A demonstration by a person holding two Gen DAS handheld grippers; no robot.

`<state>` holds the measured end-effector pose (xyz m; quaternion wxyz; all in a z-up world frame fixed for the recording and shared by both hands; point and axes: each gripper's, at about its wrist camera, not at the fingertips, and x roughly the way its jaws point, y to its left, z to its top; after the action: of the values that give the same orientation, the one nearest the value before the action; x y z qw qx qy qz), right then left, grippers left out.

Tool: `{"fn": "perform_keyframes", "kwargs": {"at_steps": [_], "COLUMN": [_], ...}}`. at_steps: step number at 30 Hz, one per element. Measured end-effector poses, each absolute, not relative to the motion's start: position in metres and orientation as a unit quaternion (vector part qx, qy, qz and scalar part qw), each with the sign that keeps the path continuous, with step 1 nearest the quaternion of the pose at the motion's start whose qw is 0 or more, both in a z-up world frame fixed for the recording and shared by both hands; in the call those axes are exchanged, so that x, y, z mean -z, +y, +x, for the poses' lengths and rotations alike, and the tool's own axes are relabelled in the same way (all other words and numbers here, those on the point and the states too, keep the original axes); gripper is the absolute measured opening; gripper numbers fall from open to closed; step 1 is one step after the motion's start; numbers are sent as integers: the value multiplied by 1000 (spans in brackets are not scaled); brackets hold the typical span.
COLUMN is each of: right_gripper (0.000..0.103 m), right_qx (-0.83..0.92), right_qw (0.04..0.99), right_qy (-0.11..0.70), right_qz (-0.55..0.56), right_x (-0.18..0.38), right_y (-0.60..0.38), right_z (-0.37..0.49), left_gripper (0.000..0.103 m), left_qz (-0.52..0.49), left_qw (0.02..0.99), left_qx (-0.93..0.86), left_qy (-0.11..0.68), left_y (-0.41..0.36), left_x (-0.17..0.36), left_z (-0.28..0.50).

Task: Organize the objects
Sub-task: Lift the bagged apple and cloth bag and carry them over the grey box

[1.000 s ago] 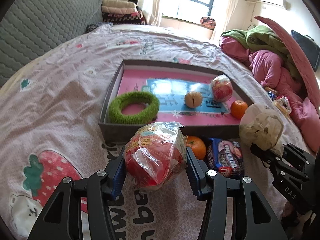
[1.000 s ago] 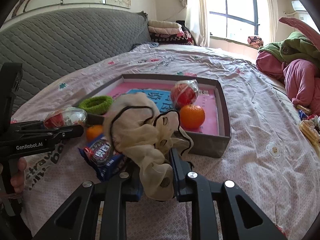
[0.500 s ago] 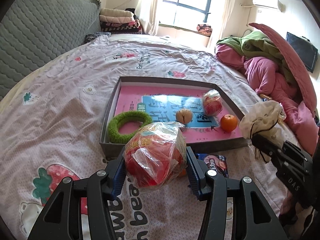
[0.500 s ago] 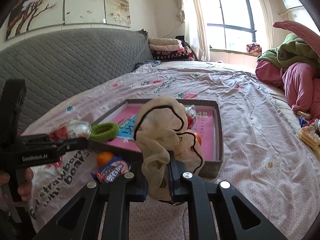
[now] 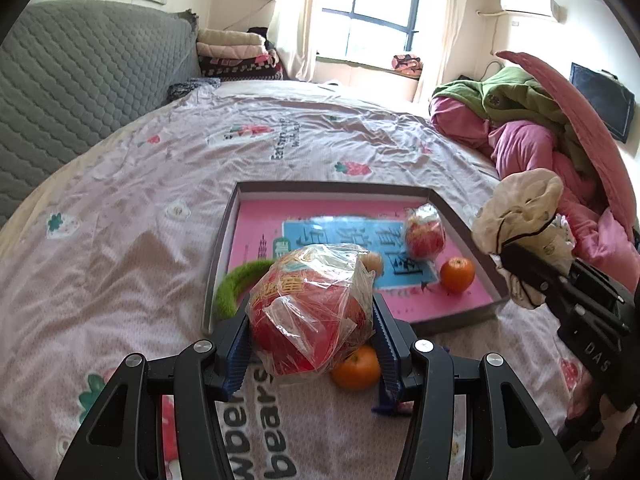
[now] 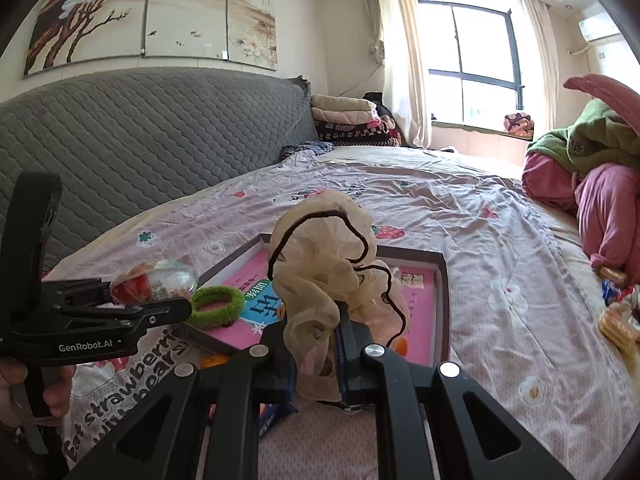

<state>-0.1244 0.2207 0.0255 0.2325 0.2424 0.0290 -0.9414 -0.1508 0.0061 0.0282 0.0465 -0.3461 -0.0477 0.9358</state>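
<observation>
Left gripper [image 5: 312, 344]: a red fruit in a clear plastic bag [image 5: 310, 312] is pinched between the blue-padded jaws and held clear of the bed, in front of the near wall of the box.
Right gripper [image 6: 312, 344]: its jaws are pressed together on a cream scrunchie with a black edge [image 6: 328, 264], which is held in the air above the near end of the box; the fabric billows up above the jaws.
Box [image 5: 218, 256]: a shallow grey box with a pink and blue printed floor is seen lying open on the bed, just beyond both grippers.
Inside the box: a green fuzzy hair ring [image 5: 236, 280] is seen at the near left corner, a second bagged red fruit [image 5: 425, 232] and a small orange [image 5: 457, 274] at the right, and a small tan round item, half hidden behind the held bag, near the middle.
Outside the box: another orange [image 5: 356, 368] is seen on the bed sheet [image 5: 120, 240], just beside the near wall and below the left gripper; a blue snack packet [image 6: 272, 416] is glimpsed under the right gripper.
Person: fingers [image 6: 56, 392] are seen wrapped round the left gripper's handle in the right wrist view.
Surroundings: a grey quilted headboard [image 6: 140, 152] is seen behind the bed, and a heap of pink and green bedding [image 5: 532, 136] at the right.
</observation>
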Motion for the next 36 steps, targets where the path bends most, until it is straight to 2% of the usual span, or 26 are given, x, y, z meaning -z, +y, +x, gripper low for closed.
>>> {"fn": "perform_keyframes", "kwargs": {"at_steps": [21,36], "right_gripper": [15,15], "right_qx": [938,925], "right_qw": [240,245], "right_qy": [63,79], "right_qz": [243,281], "right_x": [-24,0], "right_y": [199,180], "right_z": [-166,-182], "left_gripper": [55,55], "left_qz": [-318,-343], "left_qw": [39,42], "left_qx": [-947,-938], "left_qy": [-41,-28], "left_y": [7,21], "left_x": [-54,-21], "left_z": [-208,-237]}}
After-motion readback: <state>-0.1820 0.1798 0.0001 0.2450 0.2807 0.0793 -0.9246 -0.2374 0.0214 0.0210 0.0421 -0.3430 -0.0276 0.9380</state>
